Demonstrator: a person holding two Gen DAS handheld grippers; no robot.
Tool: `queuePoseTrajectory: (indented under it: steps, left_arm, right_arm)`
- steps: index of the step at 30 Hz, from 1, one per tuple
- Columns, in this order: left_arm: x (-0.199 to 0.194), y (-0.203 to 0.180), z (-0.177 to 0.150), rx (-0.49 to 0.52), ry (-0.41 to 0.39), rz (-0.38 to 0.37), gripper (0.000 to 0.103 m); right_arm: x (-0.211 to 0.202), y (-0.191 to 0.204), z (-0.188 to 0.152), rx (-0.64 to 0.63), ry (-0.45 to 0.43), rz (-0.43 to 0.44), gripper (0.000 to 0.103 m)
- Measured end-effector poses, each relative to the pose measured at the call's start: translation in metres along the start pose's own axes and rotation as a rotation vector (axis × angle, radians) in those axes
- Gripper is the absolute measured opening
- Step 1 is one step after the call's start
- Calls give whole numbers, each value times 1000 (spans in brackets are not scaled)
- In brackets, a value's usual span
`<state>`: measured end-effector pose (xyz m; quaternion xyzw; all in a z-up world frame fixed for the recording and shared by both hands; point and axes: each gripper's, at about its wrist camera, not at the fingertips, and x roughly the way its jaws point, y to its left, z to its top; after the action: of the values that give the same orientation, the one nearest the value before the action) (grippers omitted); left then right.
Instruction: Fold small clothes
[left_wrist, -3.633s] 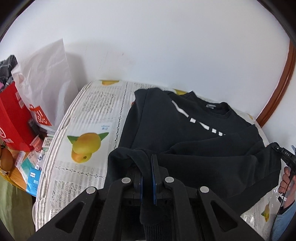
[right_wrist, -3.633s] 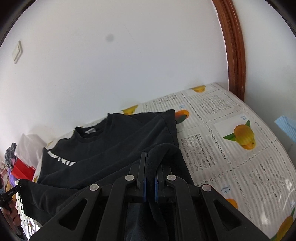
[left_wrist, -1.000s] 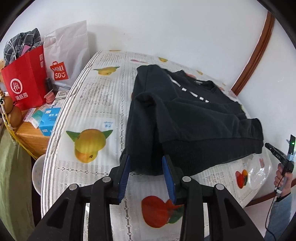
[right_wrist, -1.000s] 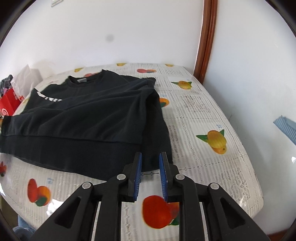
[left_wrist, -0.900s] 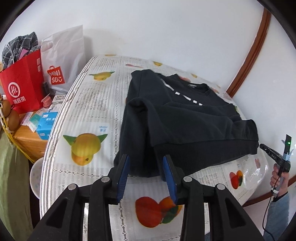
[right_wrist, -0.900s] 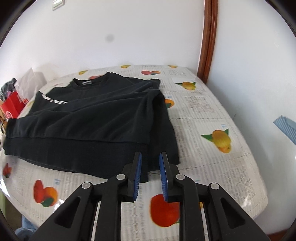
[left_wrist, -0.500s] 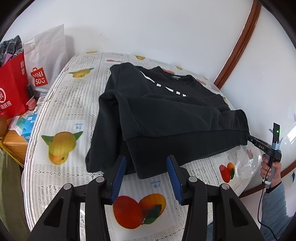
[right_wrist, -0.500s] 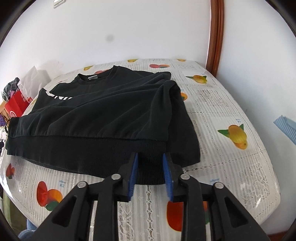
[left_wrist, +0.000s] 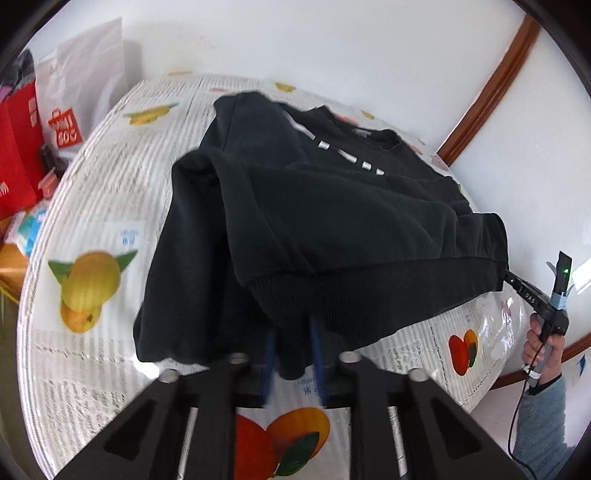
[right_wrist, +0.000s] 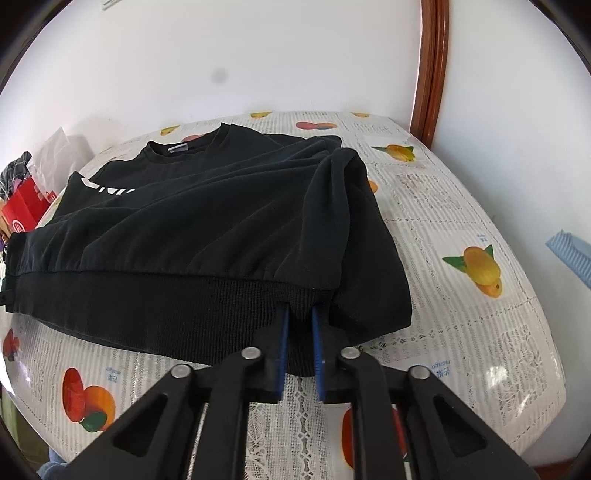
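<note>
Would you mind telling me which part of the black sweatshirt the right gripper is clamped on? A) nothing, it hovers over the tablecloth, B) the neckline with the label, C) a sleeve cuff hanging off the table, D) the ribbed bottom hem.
D: in the right wrist view the right gripper has its blue pads closed on the ribbed bottom hem of the black sweatshirt, far from the neckline.

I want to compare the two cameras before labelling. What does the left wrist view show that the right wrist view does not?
Only the left wrist view shows the white shopping bag's red logo, the person's hand holding the right tool's handle, and the left tool closed on the hem.

Only the right wrist view shows the neck label, a blue striped object at the right edge, and the right tool closed on the hem.

Both show the black sweatshirt on the fruit-print tablecloth and the red bag.
</note>
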<state>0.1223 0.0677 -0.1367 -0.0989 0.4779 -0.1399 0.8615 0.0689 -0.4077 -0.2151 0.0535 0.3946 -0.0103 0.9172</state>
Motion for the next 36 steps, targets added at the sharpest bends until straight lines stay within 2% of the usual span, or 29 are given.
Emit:
queuePoseTrajectory:
  steps: [1,7,11,15,25,36]
  left_arm:
    - [-6,-2,2,6,-22,-3,10]
    - [-33,-7,20,2,-105,-39,7]
    - [-40,-13,37,21,-142,-33,7]
    - [-37,-15,56,33,-163,-25,7]
    - [-9,-3,105,-3,-156,-25,8]
    - [44,24,142,-71,-80,-8,10]
  right_arm:
    - [-4,-1,1,2,-9,10,5]
    - [-33,-15,24,57,-114,115,5]
    - [-42,-16,45,89,-174,145,5]
    - [-36,-17,67,133,-196,164,5]
    - [2,-20,113,178,-181,181,5]
    - [87,-26,144,231,-68,114,6]
